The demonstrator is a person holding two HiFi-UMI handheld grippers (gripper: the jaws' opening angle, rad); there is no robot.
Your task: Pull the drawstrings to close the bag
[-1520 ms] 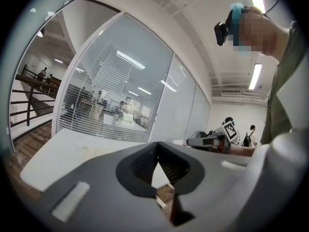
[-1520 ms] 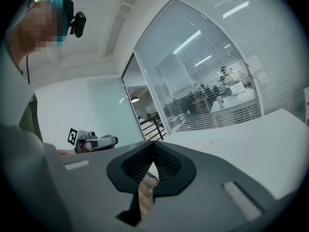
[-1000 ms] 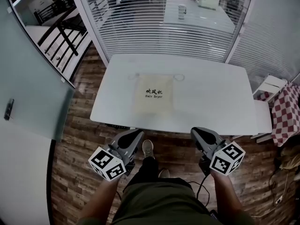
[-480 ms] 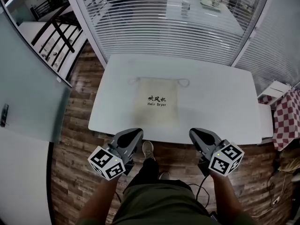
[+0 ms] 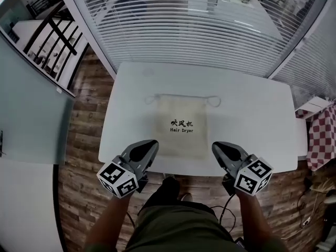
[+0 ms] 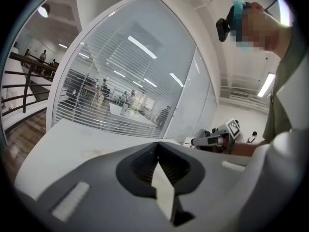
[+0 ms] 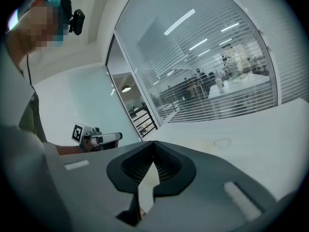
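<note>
The drawstring bag is pale cream with black lettering at its middle, its drawstrings the same cream, on a plain white worktop. The left tongs and right tongs are matte grey, darker in the ribbed hollow between the jaws, each with a marker cube of black-and-white squares. The floor is brown wood plank in mixed tones, the blinds white and slatted, the cloth past the worktop's right edge red-and-white check, the person's trousers olive green.
</note>
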